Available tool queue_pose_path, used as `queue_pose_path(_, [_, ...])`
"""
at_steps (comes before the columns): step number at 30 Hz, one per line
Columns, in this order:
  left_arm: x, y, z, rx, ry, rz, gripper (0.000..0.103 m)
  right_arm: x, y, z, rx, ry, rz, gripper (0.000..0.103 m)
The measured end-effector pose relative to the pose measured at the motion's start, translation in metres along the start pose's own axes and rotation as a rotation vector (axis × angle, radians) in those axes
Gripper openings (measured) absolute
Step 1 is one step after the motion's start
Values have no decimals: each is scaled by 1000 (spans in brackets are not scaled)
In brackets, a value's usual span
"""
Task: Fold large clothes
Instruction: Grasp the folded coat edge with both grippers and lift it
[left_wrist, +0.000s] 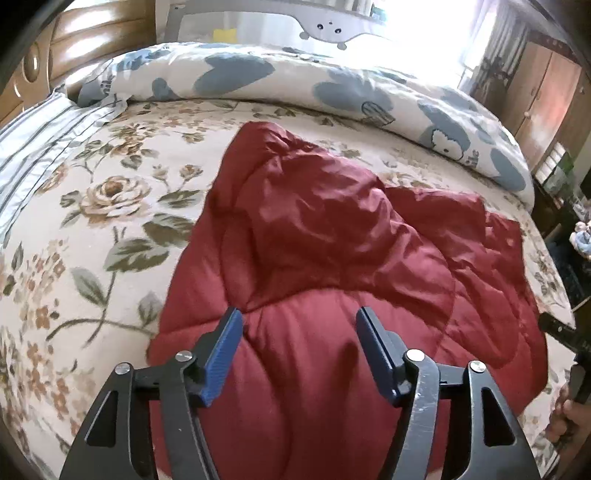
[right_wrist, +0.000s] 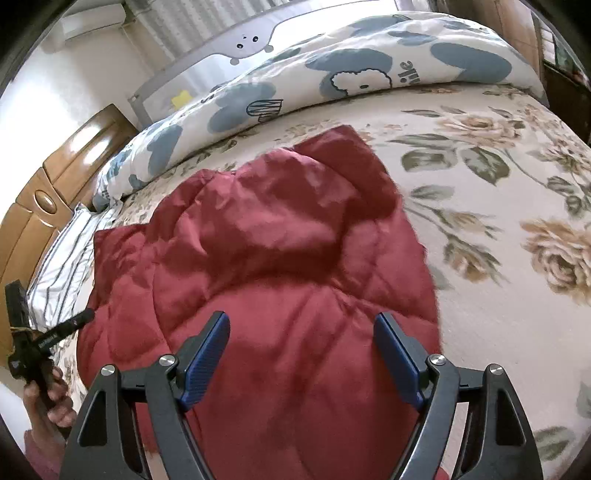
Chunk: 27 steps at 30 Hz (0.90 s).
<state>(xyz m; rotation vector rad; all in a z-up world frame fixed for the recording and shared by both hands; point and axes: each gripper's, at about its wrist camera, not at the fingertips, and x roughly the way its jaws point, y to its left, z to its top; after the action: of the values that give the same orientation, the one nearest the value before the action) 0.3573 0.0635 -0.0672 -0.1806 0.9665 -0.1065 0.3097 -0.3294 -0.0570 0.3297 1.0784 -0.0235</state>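
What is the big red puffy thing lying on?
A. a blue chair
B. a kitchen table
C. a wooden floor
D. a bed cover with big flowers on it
D: the red puffy garment lies spread on the flowered bed cover, with roses and leaves printed around it in both views.

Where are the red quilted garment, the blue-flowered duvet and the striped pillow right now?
red quilted garment (left_wrist: 332, 236): left wrist view, on its crumpled upper layer.
blue-flowered duvet (right_wrist: 369, 55): right wrist view, on its rolled top surface.
striped pillow (left_wrist: 40, 147): left wrist view, on its striped face.
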Motion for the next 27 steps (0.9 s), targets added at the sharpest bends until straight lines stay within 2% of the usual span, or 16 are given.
queue_pose_path(5, [-23, 16, -12, -37, -24, -5, 78, -19, -15, -11, 0, -6, -18, 82])
queue_pose_path(7, [-27, 27, -15, -73, -18, -40, 78, -23, -25, -14, 19, -3, -16, 82])
queue_pose_path(12, [-25, 62, -20, -151, -1, -45, 78, -28, -56, -20, 105, 11, -3, 82])
queue_pose_path(16, [-15, 84, -23, -236, 34, -102, 78, -24, -76, -25, 185, 24, 38, 82])
queue_pose_path(20, [0, 99, -24, -304, 72, -167, 78, -14, -84, -29, 234, 52, 72, 82])
queue_pose_path(27, [23, 108, -22, -362, 98, -223, 80, 5, -91, -32, 316, 89, 141, 82])
